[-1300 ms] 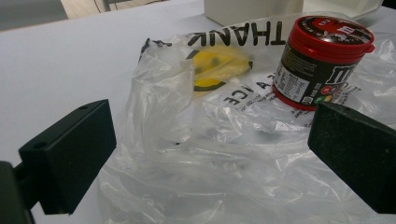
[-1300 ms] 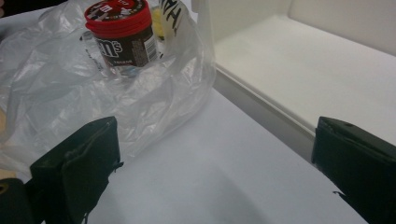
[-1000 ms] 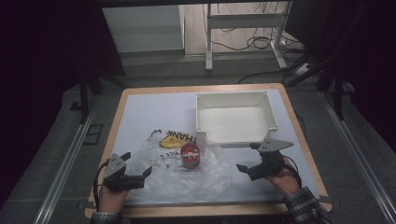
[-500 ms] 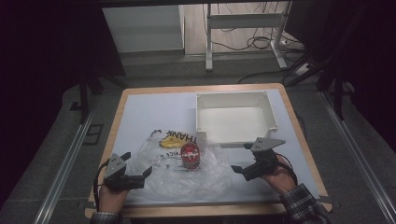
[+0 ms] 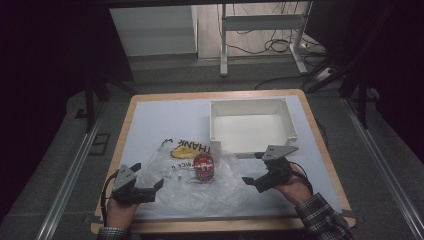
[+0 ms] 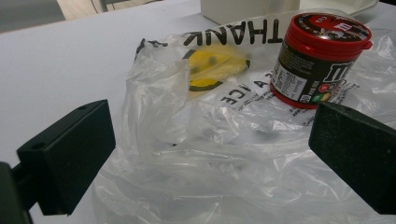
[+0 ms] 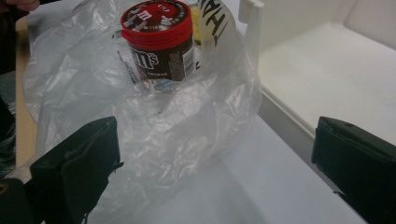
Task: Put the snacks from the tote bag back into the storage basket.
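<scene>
A crumpled clear plastic bag [image 5: 187, 182] printed with "THANK" and a yellow smiley lies on the near half of the table. A brown candy jar with a red lid [image 5: 203, 166] stands upright on the bag. My left gripper [image 5: 152, 190] rests at the bag's left edge, open, with bag film [image 6: 201, 154] lying between its jaws and the jar [image 6: 320, 58] ahead to the right. My right gripper [image 5: 251, 168] is open at the bag's right edge; its view has the bag [image 7: 154, 126] low between the jaws and the jar [image 7: 159, 39] beyond.
An empty white rectangular bin [image 5: 252, 125] sits at the back right of the white tabletop [image 5: 150, 120], its near wall [image 7: 252, 32] close to the bag and my right gripper. Wooden table edges frame the surface; metal rails run along both sides on the floor.
My right gripper has slid left and slightly nearer, up to the bag's right edge. The left gripper, bag and jar have stayed put.
</scene>
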### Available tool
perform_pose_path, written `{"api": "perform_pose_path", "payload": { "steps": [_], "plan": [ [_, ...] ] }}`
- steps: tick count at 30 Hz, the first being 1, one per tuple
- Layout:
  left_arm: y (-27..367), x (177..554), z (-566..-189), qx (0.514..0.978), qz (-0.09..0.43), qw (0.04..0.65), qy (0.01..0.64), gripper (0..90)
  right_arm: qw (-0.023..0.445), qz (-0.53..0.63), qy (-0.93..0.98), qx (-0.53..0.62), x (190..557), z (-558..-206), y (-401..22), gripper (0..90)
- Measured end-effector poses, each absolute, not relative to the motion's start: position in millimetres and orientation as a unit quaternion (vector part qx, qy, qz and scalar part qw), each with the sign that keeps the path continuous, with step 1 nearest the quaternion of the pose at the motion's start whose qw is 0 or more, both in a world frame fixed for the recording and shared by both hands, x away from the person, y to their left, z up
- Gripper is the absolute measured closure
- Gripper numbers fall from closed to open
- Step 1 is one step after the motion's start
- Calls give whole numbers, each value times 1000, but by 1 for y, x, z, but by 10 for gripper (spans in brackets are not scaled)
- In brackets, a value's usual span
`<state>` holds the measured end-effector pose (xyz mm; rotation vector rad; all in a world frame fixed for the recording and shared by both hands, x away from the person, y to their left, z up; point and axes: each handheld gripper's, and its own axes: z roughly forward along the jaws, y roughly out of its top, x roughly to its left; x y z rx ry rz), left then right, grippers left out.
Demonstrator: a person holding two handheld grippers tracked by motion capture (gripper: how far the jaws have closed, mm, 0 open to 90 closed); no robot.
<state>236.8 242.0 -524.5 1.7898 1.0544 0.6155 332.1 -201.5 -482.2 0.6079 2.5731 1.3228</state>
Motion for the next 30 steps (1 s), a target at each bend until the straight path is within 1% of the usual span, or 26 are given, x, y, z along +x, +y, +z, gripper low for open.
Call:
{"api": "perform_pose_path", "payload": {
  "steps": [4, 18, 26, 30],
  "plan": [
    [242, 237, -524, 730, 251, 469, 429, 3, 84, 441, 871, 200, 333, -481, -196, 14],
    [241, 237, -524, 730, 252, 469, 428, 4, 81, 435, 877, 186, 335, -478, -181, 16],
    [241, 237, -525, 731, 252, 468, 427, 3, 90, 427, 882, 177, 337, -477, -169, 16],
    [241, 237, -525, 732, 252, 468, 427, 3, 83, 422, 884, 184, 339, -479, -160, 16]
  ]
}}
